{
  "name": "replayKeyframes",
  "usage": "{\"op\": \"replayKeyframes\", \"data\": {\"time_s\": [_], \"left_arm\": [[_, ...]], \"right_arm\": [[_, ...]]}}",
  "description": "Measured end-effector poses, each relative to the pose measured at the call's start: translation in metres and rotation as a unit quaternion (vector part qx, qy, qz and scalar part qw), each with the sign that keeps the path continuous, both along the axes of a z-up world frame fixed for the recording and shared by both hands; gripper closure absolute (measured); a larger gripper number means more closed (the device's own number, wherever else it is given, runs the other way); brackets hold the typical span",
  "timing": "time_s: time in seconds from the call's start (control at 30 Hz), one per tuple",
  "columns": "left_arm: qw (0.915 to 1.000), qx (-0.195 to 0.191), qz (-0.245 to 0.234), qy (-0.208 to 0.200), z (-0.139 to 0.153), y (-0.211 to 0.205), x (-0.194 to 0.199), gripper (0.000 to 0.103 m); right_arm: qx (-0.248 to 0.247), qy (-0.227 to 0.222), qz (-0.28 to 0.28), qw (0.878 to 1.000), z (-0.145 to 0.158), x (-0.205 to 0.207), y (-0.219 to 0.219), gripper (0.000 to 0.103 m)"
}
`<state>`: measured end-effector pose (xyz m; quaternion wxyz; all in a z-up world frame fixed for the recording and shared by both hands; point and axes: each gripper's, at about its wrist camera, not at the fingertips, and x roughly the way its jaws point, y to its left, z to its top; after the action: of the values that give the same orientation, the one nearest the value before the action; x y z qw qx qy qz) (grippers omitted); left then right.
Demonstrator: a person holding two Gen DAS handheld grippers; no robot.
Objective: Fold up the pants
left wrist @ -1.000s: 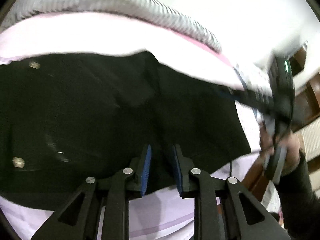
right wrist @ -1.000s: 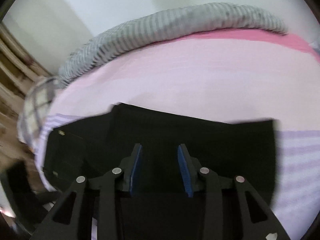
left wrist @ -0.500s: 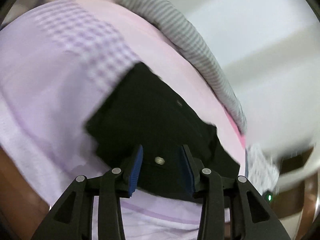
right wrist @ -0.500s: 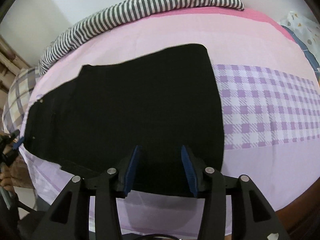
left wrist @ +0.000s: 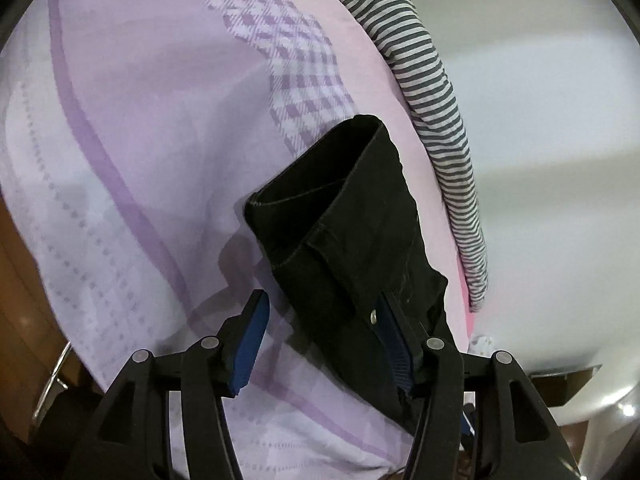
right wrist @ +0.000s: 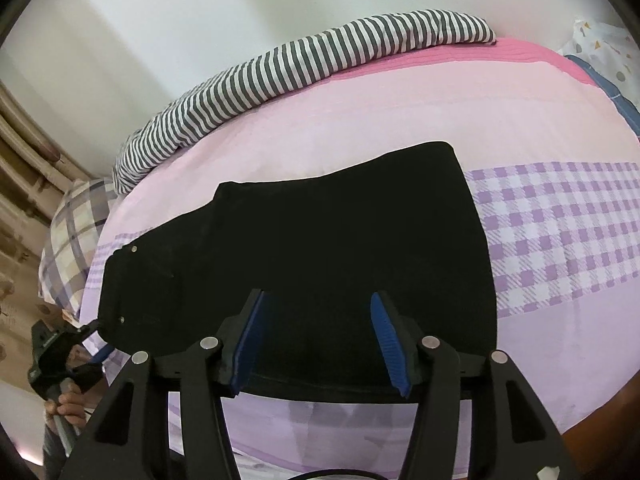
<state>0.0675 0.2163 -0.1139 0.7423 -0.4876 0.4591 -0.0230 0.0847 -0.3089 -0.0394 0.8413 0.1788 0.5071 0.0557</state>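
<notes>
Bedroom setup: a bed [right wrist: 400,112] with a pink and lilac checked sheet, a striped blanket [right wrist: 304,60] bunched along its far edge at 12 o'clock, white wall behind. The black pants [right wrist: 320,240] lie flat across the middle of the bed, already doubled over by the look of it, waistband end out at 9 o'clock in the right wrist view.

Left gripper [left wrist: 320,332] has its jaws wide, with the waistband corner sitting between them against the right pad, not pinched. Right gripper [right wrist: 320,336] hovers over the near edge, jaws spread wide, holding nothing.

Fabric looks like thick soft denim-ish stuff: floppy, not slippery, so I'd grab through all layers at the corners.
</notes>
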Motion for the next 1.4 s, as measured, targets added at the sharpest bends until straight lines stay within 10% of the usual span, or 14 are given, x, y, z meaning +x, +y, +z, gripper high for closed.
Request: {"op": "replayKeyframes", "data": {"time_s": [0.53,0.6,0.77,1.07,1.4], "left_arm": [[0.9975,0.008,0.038,-0.059,-0.015,-0.003,0.027,0.042],[0.9978,0.042,0.035,-0.038,-0.013,-0.006,0.03,0.07],[0.9929,0.105,0.013,-0.056,0.017,-0.019,0.032,0.081],[0.9362,0.245,-0.158,-0.196,0.144,-0.157,0.06,0.082],[0.8713,0.244,-0.357,-0.232,0.144,-0.338,0.063,0.082]], "right_arm": [[0.018,0.008,-0.017,1.0,-0.011,0.011,-0.004,0.052],[0.021,0.008,-0.016,1.0,-0.012,0.01,-0.002,0.052],[0.029,0.001,-0.023,0.999,-0.011,0.006,-0.004,0.052],[0.054,-0.032,-0.062,0.996,0.004,-0.008,-0.039,0.05],[0.074,-0.05,-0.101,0.991,0.004,-0.034,-0.094,0.049]]}}
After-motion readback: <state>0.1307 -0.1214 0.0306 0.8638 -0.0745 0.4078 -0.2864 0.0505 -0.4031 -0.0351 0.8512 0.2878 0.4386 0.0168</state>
